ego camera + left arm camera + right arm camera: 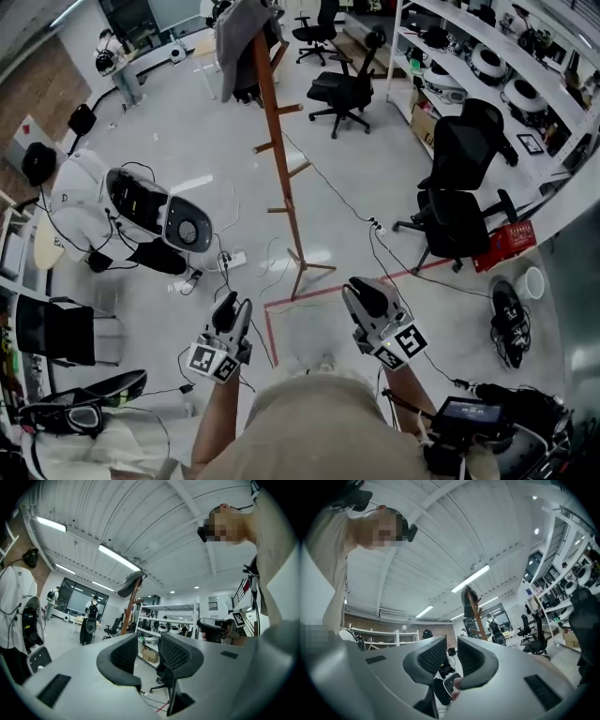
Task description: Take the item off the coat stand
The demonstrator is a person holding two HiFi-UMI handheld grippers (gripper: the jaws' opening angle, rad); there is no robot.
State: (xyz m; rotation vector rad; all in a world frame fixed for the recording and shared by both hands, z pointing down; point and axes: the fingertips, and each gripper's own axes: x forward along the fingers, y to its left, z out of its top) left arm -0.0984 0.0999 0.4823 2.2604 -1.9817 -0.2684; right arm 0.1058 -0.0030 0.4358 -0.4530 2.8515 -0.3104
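Two grippers were held low in front of the person, both well short of the coat stand [279,169] and both empty. The left gripper [232,309] sat to the near left of the stand's foot. Its jaws stood wide apart, and only the room beyond showed between them. The right gripper [367,292] sat to the near right of the foot, its jaws parted by a narrower gap and gripping nothing. The item, a grey garment [239,37], hung draped over the top of the stand, far from either gripper and untouched. Red tape [300,297] marked the floor at the stand's base. A white machine [80,197] with trailing cables lay on the floor to the stand's left, and black office chairs [342,94] stood to its right.
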